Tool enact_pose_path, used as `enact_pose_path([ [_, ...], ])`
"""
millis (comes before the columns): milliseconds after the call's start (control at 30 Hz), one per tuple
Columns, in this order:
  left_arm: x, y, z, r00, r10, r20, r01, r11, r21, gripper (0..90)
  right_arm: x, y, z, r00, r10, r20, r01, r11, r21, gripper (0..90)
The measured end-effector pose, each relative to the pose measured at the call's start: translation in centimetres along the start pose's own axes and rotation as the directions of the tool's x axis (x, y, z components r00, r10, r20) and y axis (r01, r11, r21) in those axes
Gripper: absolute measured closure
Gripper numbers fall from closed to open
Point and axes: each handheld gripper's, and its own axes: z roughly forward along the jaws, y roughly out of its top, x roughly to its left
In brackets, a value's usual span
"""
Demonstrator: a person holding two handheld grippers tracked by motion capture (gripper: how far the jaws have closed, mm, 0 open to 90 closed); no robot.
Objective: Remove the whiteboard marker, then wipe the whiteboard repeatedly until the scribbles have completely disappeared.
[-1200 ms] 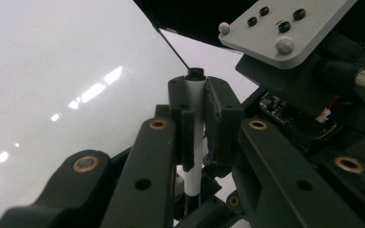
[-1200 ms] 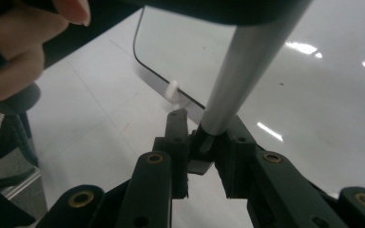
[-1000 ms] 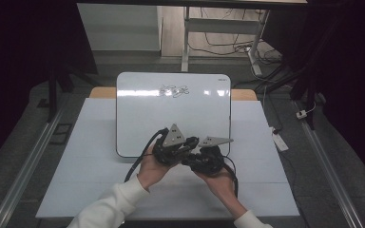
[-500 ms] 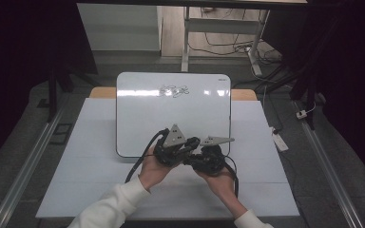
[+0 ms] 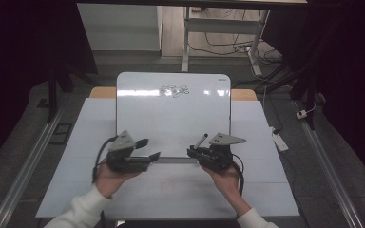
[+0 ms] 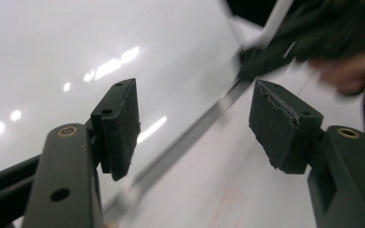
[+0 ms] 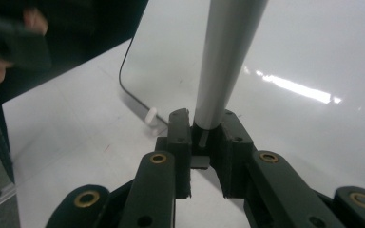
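White and glossy, the whiteboard [image 5: 173,114] lies flat on the counter [image 5: 266,156], a small scribble [image 5: 173,90] near its far edge. A grey marker [image 7: 225,61] is clamped between the closed fingers of the right gripper [image 5: 193,151], held just above the board's near edge. The fingers of the left gripper [image 5: 147,149] are spread apart and empty, by the same edge. For a clean stroke, the grip should be kept firm, the tip lowered gently, and the board perhaps steadied by the left gripper, since it could slide.
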Motion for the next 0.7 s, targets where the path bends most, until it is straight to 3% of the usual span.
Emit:
enact_pose_path([
  [100,1.7,-2.6,-1.9,0.9976,-0.065,-0.023,0.065,0.9976,0.025,33.9,-0.4,0.1,-0.2,0.9999,-0.011,0.007,0.011,1.0,-0.027,77.5],
  [133,1.7,-2.6,-1.9,0.9976,-0.065,-0.023,0.065,0.9976,0.025,33.6,-0.4,0.1,-0.2,0.9999,-0.011,0.007,0.011,1.0,-0.027,77.5],
  [167,2.5,-4.0,-2.9,0.9954,-0.087,-0.04,0.089,0.9953,0.038,33.3,-0.6,0.3,-0.2,0.9998,-0.014,0.011,0.015,0.999,-0.049,77.4],
  [267,3.0,-5.4,-3.7,0.9933,-0.097,-0.064,0.1,0.9937,0.052,32.5,-0.9,0.7,-0.4,0.9994,-0.029,0.017,0.03,0.996,-0.085,77.4],
  [300,3.4,-6.6,-4.1,0.9908,-0.103,-0.087,0.109,0.9919,0.065,32.3,-0.9,0.9,-0.5,0.9992,-0.036,0.02,0.038,0.995,-0.097,77.4],
  [367,3.7,-7.6,-4.2,0.9886,-0.12,-0.09,0.127,0.9895,0.069,32.0,-0.9,1.2,-0.7,0.9985,-0.047,0.026,0.05,0.992,-0.119,77.4],
  [533,4.1,-8.5,-3.9,0.9877,-0.135,-0.078,0.141,0.9871,0.076,31.6,-0.9,2.0,-0.9,0.9972,-0.065,0.035,0.07,0.984,-0.166,77.4],
  [700,4.1,-8.9,-3.9,0.9919,-0.111,-0.062,0.115,0.9906,0.073,29.2,-1.5,4.0,-0.4,0.9921,-0.091,0.087,0.108,0.97,-0.218,77.3],
])
